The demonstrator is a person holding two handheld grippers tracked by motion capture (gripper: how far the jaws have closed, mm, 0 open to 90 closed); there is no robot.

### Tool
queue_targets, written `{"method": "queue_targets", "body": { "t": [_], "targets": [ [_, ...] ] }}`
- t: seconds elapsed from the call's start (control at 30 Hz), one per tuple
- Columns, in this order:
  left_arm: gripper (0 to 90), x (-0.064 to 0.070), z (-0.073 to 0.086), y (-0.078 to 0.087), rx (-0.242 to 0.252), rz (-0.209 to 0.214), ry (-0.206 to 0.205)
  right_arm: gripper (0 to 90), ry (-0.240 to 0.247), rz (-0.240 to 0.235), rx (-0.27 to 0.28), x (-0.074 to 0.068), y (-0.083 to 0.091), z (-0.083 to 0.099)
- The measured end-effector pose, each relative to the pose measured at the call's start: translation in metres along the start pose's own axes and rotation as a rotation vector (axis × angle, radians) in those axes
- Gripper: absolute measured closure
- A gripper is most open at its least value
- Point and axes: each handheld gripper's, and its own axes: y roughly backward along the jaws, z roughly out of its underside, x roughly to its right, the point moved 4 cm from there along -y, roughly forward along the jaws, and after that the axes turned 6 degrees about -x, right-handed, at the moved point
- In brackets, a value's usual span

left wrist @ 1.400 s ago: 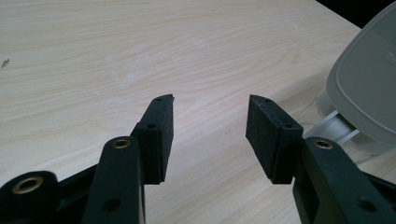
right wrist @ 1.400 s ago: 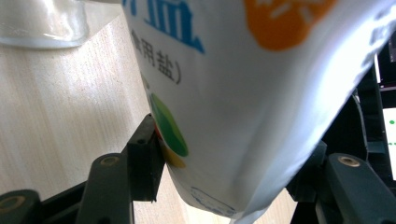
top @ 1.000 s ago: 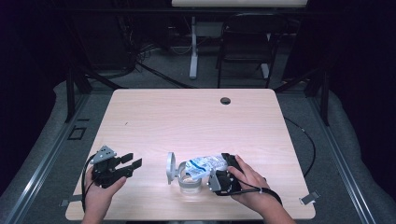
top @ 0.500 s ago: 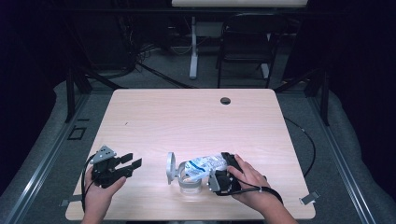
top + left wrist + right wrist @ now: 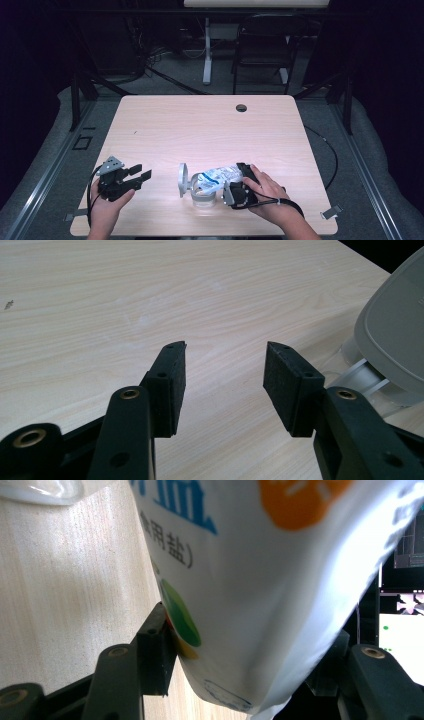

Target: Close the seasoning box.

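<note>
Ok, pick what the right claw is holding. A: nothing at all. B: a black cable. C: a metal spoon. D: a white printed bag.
D: the right claw has its jaws pressed against both sides of a white printed bag, held over a clear container on the table.

The left gripper (image 5: pixel 142 175) is resting low with jaws standing apart — the right gripper (image 5: pixel 231 187) is clamping both jaws inward, its hand (image 5: pixel 265 192) wrapping the body.
</note>
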Motion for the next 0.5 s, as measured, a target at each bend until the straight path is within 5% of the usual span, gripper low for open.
{"method": "queue_targets", "body": {
  "t": [0.23, 0.5],
  "targets": [
    [52.0, -0.0002, 0.0000, 0.0001, -0.001, 0.000, 0.000, 41.6, 0.036, 0.010, -0.018, 0.0024, 0.0014, -0.0004],
    [51.9, 0.0001, -0.0002, 0.0003, 0.002, 0.003, 0.000, 41.6, 0.022, 0.004, 0.007, 0.0012, 0.0001, -0.0016]
  ]
}}
